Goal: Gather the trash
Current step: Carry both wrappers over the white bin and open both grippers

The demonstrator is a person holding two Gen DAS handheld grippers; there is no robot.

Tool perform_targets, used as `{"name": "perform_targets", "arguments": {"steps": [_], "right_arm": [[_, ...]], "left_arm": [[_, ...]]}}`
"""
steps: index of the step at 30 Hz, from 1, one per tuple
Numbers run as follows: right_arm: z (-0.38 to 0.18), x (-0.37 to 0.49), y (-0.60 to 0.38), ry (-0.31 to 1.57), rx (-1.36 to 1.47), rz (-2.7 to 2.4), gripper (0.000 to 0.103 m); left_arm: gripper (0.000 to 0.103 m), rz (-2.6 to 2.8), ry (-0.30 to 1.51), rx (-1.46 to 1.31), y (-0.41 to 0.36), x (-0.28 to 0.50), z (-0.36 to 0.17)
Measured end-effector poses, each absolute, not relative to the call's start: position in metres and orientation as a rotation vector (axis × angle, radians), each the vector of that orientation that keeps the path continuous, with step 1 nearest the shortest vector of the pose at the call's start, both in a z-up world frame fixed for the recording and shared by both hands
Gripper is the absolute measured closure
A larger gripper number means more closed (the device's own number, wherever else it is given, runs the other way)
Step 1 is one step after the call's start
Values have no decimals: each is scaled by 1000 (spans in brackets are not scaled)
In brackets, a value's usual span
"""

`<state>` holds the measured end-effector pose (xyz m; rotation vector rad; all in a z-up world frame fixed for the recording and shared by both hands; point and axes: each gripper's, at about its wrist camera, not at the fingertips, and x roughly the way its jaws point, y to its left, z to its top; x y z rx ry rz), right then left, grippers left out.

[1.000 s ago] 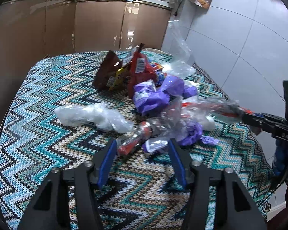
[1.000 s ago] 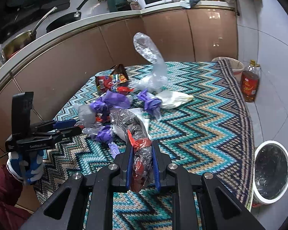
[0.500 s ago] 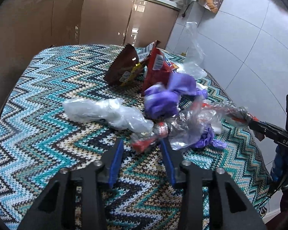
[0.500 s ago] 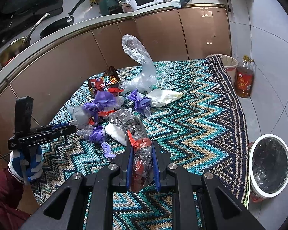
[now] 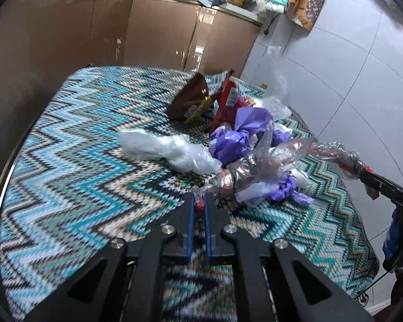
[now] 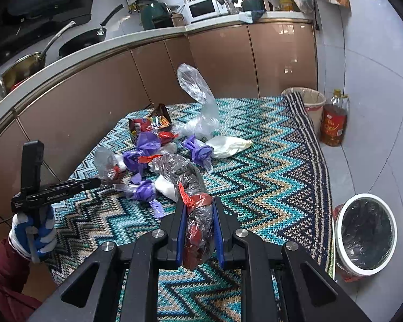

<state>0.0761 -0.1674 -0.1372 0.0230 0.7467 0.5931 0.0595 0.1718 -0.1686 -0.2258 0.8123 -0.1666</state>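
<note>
Trash [image 6: 158, 147] mostly uncollected ahead of tools; right tool [image 6: 198, 230] clamps clear bag [image 6: 190, 182], left tool [image 5: 198, 209] pinches its far end; bin [image 6: 365, 233] right.

You can read "DAS" in white on the black right gripper [image 5: 361, 173] body at the frame's right edge. Lettering on the left gripper [image 6: 100, 181] and snack wrappers [image 6: 150, 126] is too blurred.
</note>
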Motion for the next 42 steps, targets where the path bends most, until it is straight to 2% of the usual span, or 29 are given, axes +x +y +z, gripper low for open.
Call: {"name": "perform_targets", "arguments": {"steps": [5,9,15,22,28,33,41,42], "right_arm": [[-122,60,-176,695,32,584,86],[-113,52,-198,660,63,545,86],[-107,38,-262,633,119,402,86],[-124,34,-369,650,186,121,86],[-159,55,-432,698,216,-15,86],[-181,94,-466,735,233,-69,85],[-212,148,-487,777,226,-76,84],[-214,151,-489,780,224,-77,81]], "left_arm": [[97,-160,755,-229,174,34,-138],[97,-196,734,-180,144,36,-115],[97,-334,765,-100,60,68,-99],[97,-504,818,55,-81,111,-94],[97,-598,872,180,-191,155,-110],[96,-618,929,246,-262,199,-146],[95,-632,988,253,-322,249,-189],[95,-637,999,246,-327,254,-194]]}}
